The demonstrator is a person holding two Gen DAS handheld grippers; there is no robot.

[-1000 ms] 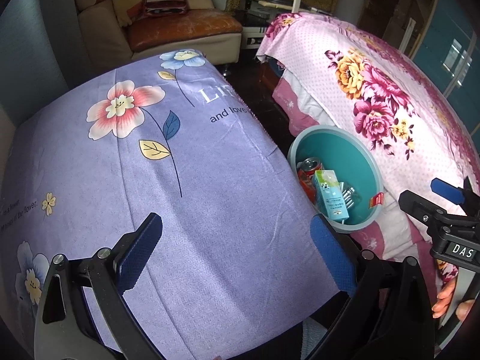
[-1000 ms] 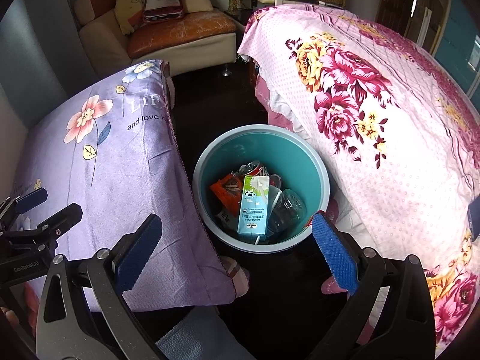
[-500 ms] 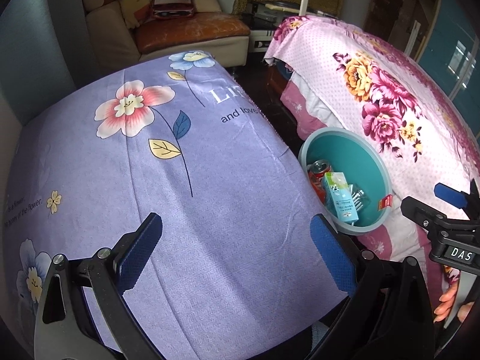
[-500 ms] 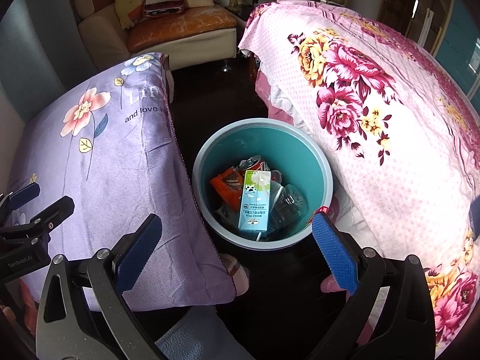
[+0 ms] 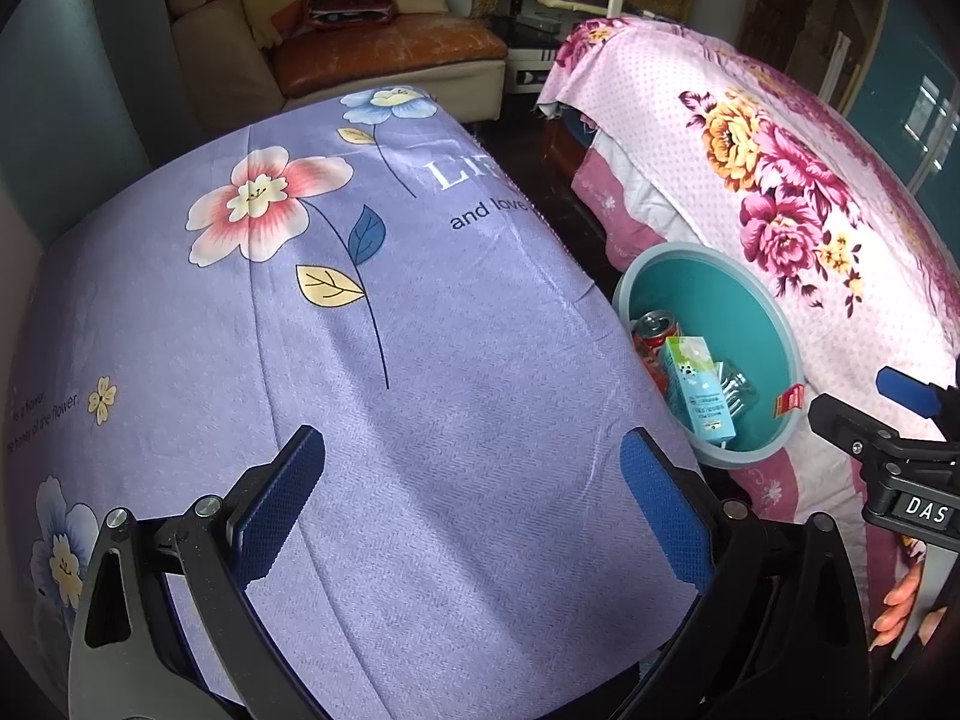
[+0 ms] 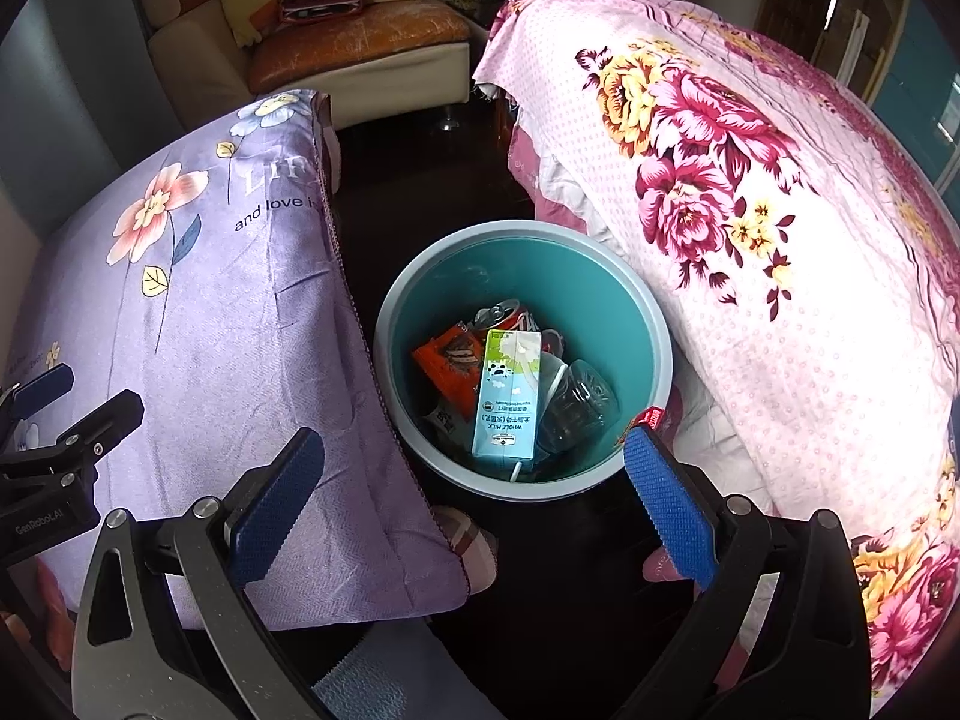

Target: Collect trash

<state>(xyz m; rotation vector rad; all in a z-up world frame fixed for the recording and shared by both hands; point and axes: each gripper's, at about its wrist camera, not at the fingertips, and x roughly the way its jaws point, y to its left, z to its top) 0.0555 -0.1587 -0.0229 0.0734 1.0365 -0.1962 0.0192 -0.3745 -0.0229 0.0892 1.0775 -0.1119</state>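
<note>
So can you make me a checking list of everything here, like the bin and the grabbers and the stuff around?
Surface: purple flowered cloth on the left, bare of trash; pink flowered cloth on the right, dark floor between.
Job's things: teal bin on the floor holds a milk carton, a red drink can, an orange wrapper and a clear plastic bottle.
Clutter: nothing seen outside the bin.
Grippers: left gripper open and empty over the purple cloth; right gripper open and empty, near the bin.
Cables: nothing seen.
Surroundings: sofa with cushions behind.

Left gripper (image 5: 474, 501), right gripper (image 6: 474, 501): jaws spread, empty.
</note>
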